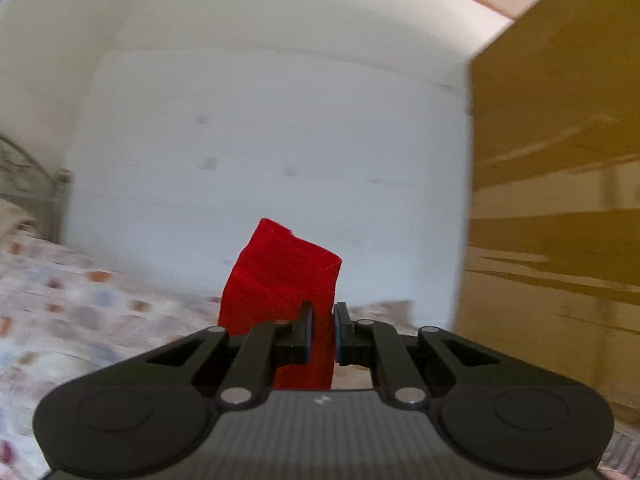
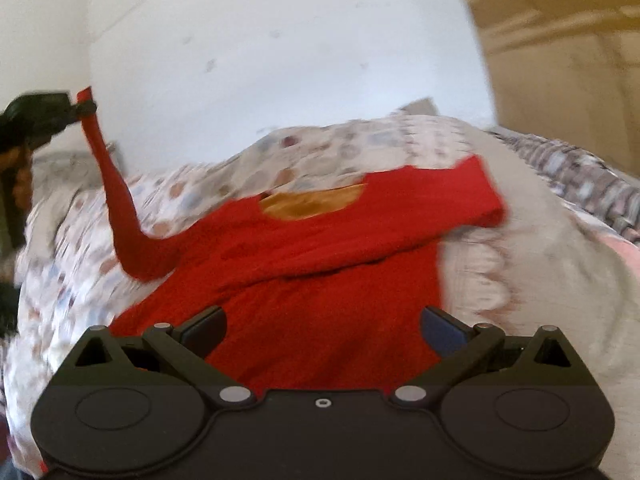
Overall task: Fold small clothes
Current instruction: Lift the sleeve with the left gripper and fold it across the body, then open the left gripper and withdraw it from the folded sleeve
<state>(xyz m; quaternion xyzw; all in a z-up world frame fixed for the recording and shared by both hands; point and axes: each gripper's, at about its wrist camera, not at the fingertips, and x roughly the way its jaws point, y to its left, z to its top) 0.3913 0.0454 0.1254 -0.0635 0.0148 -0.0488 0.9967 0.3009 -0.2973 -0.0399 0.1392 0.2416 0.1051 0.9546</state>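
A small red sweater point(image 2: 304, 264) with an orange lining at the neck lies spread on the patterned bedspread point(image 2: 520, 280). Its far sleeve point(image 2: 452, 200) is folded across the chest. The other sleeve point(image 2: 116, 200) is lifted up and to the left, its cuff point(image 1: 280, 272) pinched in my left gripper point(image 1: 322, 332), which is shut on it and held level above the bed. That left gripper point(image 2: 82, 108) shows at the upper left of the right wrist view. My right gripper point(image 2: 322, 332) hangs open just over the sweater's body with nothing between its fingers.
A white wall point(image 1: 260, 140) stands behind the bed. A brown wooden wardrobe point(image 1: 560, 200) rises on the right. A metal bed frame point(image 1: 36, 184) shows at the far left, and a person's hand point(image 2: 16, 168) holds the left gripper.
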